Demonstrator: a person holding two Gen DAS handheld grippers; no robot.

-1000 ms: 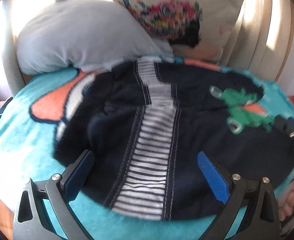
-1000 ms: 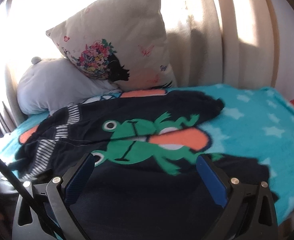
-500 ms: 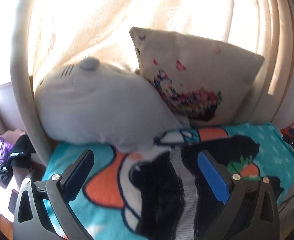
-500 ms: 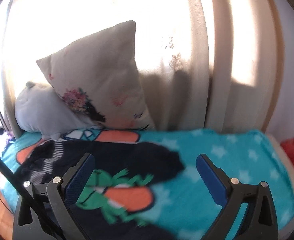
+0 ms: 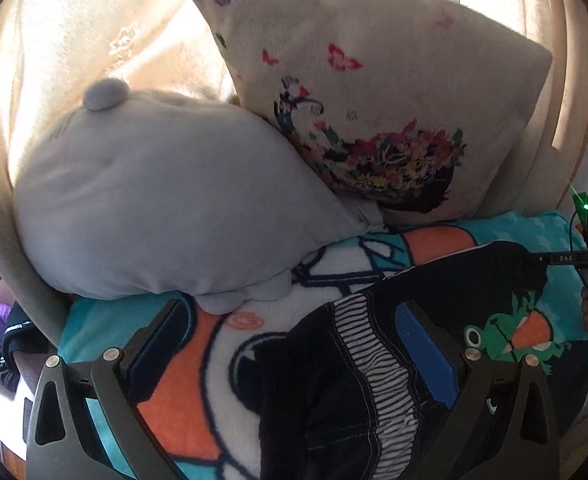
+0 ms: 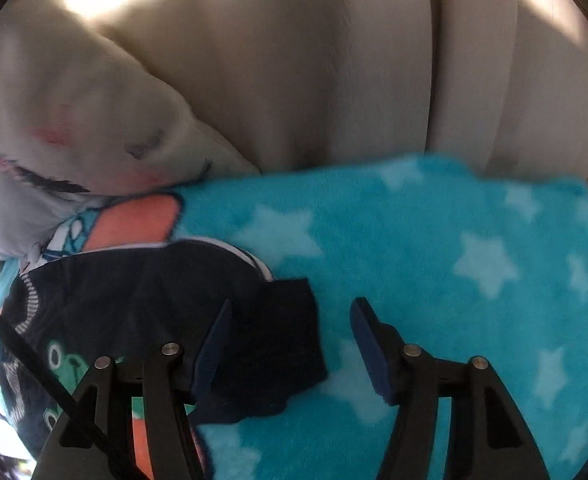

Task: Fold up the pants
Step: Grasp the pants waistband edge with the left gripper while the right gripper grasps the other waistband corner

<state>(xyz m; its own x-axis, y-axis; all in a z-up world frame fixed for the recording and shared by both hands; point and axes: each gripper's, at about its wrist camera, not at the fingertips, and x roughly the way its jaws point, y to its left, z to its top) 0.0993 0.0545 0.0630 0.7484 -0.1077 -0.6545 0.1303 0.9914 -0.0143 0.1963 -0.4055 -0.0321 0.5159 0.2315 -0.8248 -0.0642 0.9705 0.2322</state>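
Now both grippers' jaws gape empty, the right gripper (image 6: 290, 320) straddling the pants (image 6: 278, 320) hem on open blanket (image 6: 454, 240).

The pants (image 5: 374, 380) run off the bottom edge of the left wrist view, and the left gripper (image 5: 294, 344) hides part of their striped band behind its right finger. The right wrist view is smeared by motion — the printed cushion (image 6: 74, 120) shows only as pale blur with pink smudges. There the pants (image 6: 154, 300) pass under the right gripper (image 6: 290, 340) and off the left edge — their full outline cannot be told.
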